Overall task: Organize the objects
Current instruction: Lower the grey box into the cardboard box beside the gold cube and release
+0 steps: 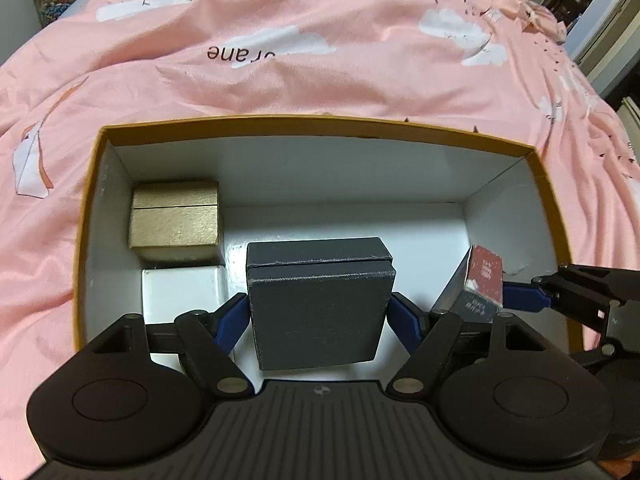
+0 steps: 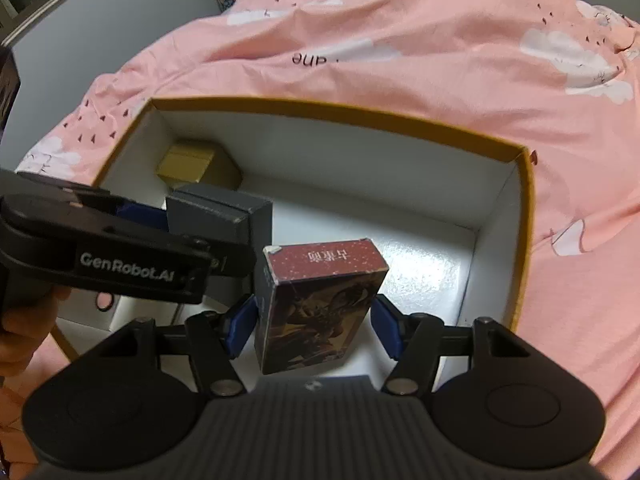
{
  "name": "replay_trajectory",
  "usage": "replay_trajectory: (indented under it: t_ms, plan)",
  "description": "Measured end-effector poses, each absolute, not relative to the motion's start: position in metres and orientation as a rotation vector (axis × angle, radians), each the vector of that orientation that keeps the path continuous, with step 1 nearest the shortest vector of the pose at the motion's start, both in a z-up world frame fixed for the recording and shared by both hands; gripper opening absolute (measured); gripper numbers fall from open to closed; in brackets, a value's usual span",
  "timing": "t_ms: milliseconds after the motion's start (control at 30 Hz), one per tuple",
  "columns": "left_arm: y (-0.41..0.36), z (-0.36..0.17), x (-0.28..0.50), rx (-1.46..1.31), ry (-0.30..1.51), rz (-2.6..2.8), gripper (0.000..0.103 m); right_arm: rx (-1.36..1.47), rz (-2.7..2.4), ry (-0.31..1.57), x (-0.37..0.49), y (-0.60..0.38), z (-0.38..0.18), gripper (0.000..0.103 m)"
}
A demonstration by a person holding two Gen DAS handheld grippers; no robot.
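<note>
The left gripper (image 1: 319, 312) pinches a grey box (image 1: 320, 304) and the right gripper (image 2: 314, 322) pinches a red box (image 2: 320, 304), both inside the carton (image 1: 320, 126). Free floor lies toward the far wall; a gold box (image 1: 175, 216) fills the far left corner.

L gripper (image 1: 318, 316) clamps grey box (image 1: 318, 308) btwn blue pads, over open carton (image 1: 304, 126) on pink duvet (image 1: 280, 72). Inside, far left: gold box (image 1: 175, 220), white box (image 1: 182, 292) just beside it. R gripper (image 1: 486, 292) w/ red box (image 1: 478, 286) at right edge.
</note>
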State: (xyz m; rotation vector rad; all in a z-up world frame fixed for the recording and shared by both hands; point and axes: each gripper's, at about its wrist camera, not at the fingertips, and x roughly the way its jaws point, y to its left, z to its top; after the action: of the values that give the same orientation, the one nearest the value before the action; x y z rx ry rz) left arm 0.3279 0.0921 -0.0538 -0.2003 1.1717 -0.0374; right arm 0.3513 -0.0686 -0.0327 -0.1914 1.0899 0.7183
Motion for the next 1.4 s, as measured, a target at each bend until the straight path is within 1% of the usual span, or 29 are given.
replay_trajectory:
  t_ms: [333, 467, 667, 700, 733, 767, 800, 1000, 1100, 1167, 1267, 1400]
  plan:
    - [0.100, -0.066, 0.335, -0.218, 1.168, -0.022, 0.092, -0.169, 0.704, 1.118, 0.367, -0.064, -0.048, 0.064]
    - [0.104, -0.062, 0.335, -0.243, 1.135, -0.029, 0.095, -0.160, 0.699, 1.118, 0.371, -0.061, -0.049, 0.064]
    - [0.111, -0.048, 0.325, -0.269, 1.075, -0.020, 0.095, -0.147, 0.685, 1.134, 0.374, -0.058, -0.050, 0.064]
    - [0.112, -0.045, 0.322, -0.269, 1.070, -0.023, 0.090, -0.143, 0.679, 1.141, 0.375, -0.058, -0.050, 0.064]
    - [0.113, -0.044, 0.320, -0.255, 1.078, -0.022, 0.080, -0.138, 0.671, 1.149, 0.377, -0.057, -0.050, 0.064]
    - [0.113, -0.042, 0.317, -0.232, 1.090, -0.020, 0.076, -0.136, 0.661, 1.154, 0.379, -0.056, -0.050, 0.064]
    - [0.114, -0.041, 0.315, -0.216, 1.088, -0.028, 0.074, -0.141, 0.650, 1.158, 0.381, -0.053, -0.050, 0.064]
    - [0.104, -0.043, 0.299, 0.002, 1.105, -0.078, 0.073, -0.096, 0.600, 1.194, 0.399, -0.046, -0.057, 0.064]
    - [0.092, -0.051, 0.295, 0.124, 1.112, -0.077, 0.071, -0.081, 0.578, 1.223, 0.408, -0.041, -0.063, 0.064]
    - [0.087, -0.056, 0.295, 0.154, 1.122, -0.089, 0.071, -0.090, 0.566, 1.231, 0.412, -0.035, -0.067, 0.064]
    - [0.083, -0.062, 0.299, 0.171, 1.139, -0.090, 0.071, -0.072, 0.571, 1.238, 0.418, -0.032, -0.071, 0.061]
    - [0.077, -0.072, 0.303, 0.236, 1.150, -0.057, 0.071, -0.049, 0.588, 1.228, 0.421, -0.033, -0.069, 0.061]
